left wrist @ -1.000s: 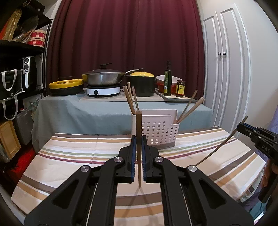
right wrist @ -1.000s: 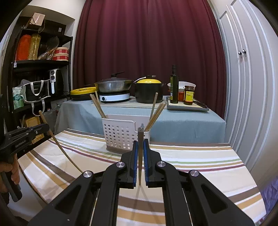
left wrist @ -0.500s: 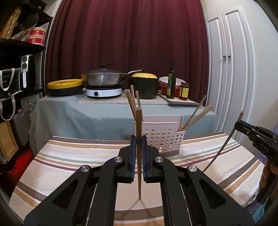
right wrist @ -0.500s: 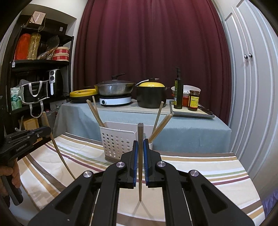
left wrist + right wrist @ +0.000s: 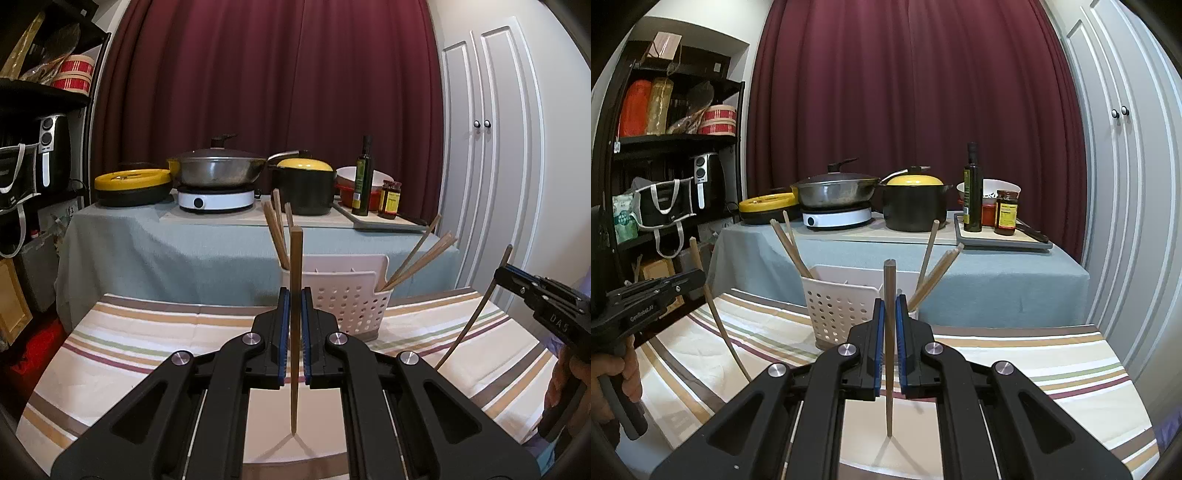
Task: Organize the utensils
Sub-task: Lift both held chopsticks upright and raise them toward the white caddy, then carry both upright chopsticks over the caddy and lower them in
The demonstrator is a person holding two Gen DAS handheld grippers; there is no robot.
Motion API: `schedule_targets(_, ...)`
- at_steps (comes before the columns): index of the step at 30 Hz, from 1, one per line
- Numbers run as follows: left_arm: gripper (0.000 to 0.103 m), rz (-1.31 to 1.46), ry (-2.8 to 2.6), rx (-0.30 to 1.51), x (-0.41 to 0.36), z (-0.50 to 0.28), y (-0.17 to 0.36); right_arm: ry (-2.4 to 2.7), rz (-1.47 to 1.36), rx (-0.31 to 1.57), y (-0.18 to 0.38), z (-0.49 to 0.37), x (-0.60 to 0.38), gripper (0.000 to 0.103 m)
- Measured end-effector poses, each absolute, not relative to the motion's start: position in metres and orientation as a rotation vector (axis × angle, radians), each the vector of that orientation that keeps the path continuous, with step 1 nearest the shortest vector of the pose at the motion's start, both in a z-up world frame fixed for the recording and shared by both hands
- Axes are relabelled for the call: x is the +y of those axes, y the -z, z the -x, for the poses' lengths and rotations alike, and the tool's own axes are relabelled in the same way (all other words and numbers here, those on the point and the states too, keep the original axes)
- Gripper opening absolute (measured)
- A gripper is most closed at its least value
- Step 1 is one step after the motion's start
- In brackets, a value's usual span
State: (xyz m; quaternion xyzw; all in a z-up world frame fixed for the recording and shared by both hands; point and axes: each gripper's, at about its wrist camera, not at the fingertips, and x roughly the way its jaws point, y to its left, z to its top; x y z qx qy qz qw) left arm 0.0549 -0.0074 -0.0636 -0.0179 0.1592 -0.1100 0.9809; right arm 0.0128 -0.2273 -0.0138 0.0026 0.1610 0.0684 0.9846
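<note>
- While I hold a chopstick (image 5: 295,302) upright in my left gripper (image 5: 294,332), its blue fingers (image 5: 282,332) are pinched narrow on the middle of the stick, and its tip meets the striped cloth (image 5: 147,343) below.
- My right gripper (image 5: 889,339) does the same with a second chopstick (image 5: 889,332): upright, fingers (image 5: 879,339) clamped on it, tip down at the cloth.
- From the right wrist view, the left gripper sits out at the left edge in a hand (image 5: 613,373), and its stick slants down to the cloth, well apart from mine.
- The white perforated holder (image 5: 351,299) stands on the striped counter just behind both pairs of fingers, toward the far edge.
- Several chopsticks (image 5: 275,229) lean out of the holder's left end; others (image 5: 424,254) fan from its right end, tilted outward past the rim.
- The middle of the holder looks open between those two bunches.
- The cloth in front of the holder, and on either side, is bare, so I see free room near my fingers.
- Beyond the counter's far edge stands a second counter draped in grey-green cloth (image 5: 166,254).
- It carries a wok (image 5: 218,170) on a white hob, a black pot with a yellow lid (image 5: 303,184), an oil bottle (image 5: 364,177) and jars.
- Black shelving (image 5: 665,147) crowds the left side; white cupboard doors (image 5: 1126,184) close in on the right.
</note>
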Motion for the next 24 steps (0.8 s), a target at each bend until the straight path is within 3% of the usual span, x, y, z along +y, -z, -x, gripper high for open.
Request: schedule_targets(24, 0.007, 0.025, 0.282, 0.057, -0.035, -0.076, -0.035, -0.196, 0.017, 0.097, -0.058, -0.039, -0.220, 0.007)
